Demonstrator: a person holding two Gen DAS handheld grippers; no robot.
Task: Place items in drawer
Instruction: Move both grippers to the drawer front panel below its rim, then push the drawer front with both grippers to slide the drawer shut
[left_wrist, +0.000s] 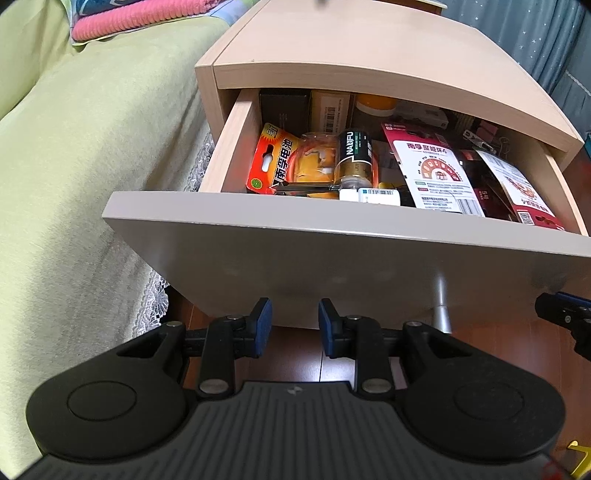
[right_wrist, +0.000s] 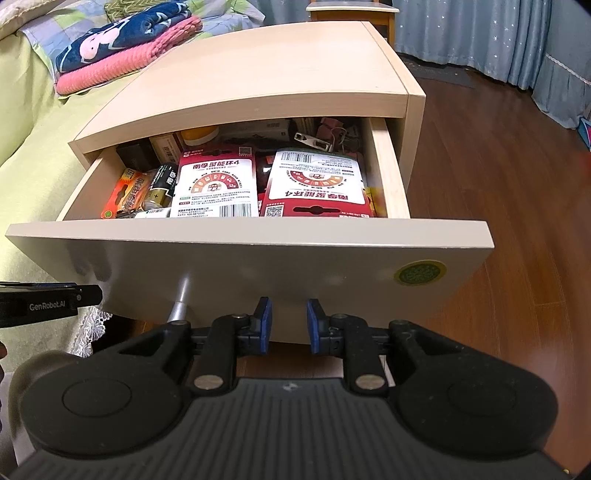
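Both grippers, left gripper (left_wrist: 295, 325) and right gripper (right_wrist: 289, 325), hang spread and empty before the open drawer (right_wrist: 258, 254); only the right view shows its green sticker (right_wrist: 419, 273).

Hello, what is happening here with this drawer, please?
A person holds two grippers in front of a bedside cabinet whose drawer is pulled out. The drawer is already crowded with battery packs and small items. The left gripper and the right gripper are both open, holding nothing, low before the drawer front, near its handle.
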